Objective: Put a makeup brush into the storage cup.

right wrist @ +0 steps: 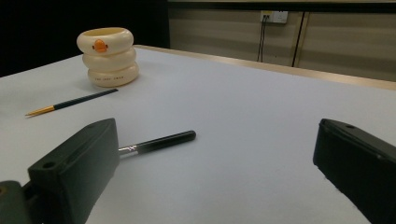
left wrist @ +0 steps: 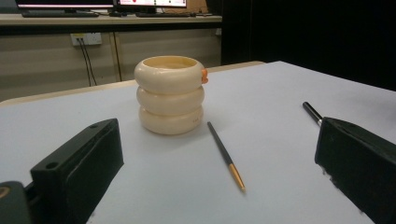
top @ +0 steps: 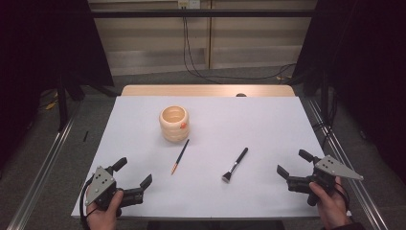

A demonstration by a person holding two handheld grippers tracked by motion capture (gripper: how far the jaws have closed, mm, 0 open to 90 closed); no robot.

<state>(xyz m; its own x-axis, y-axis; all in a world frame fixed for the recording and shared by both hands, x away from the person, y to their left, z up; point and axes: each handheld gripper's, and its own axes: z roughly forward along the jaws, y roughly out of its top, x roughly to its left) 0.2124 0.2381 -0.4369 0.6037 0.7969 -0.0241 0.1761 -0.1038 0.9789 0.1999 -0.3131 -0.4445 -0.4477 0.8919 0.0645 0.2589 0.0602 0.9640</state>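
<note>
A: Item one, the setting: a white table (top: pixel 268 120) with a wooden far edge, grey floor around it, dark curtains to both sides, a pale wall with cables behind. What do we hold nearest us?

B: Two entries. Left gripper (top: pixel 133 174) at the near left corner, jaws wide apart, nothing between them. Right gripper (top: pixel 294 163) at the near right edge, jaws likewise apart and empty. Both sit low over the table.

A: Next out?

B: Makeup brush (top: pixel 235 165), black handle, bristles toward us, handle running away and to the right. It lies just ahead and inward of our right gripper; in the right gripper view its handle (right wrist: pixel 161 142) shows partly behind one jaw. Beside it, toward the left, a thin pencil (top: pixel 180 156), gold tip near, dark shaft slanting away toward the holder.

A: And farthest?

B: Cream ringed holder (top: pixel 174 123), upright, mouth open, an orange mark on its side, standing just beyond the pencil's far end.

A: Which hand for which?

B: We judge the right nearer the brush, the left nearer the pencil (left wrist: pixel 226 155); both long axes run roughly near-to-far, so jaws should close across the shafts.
</note>
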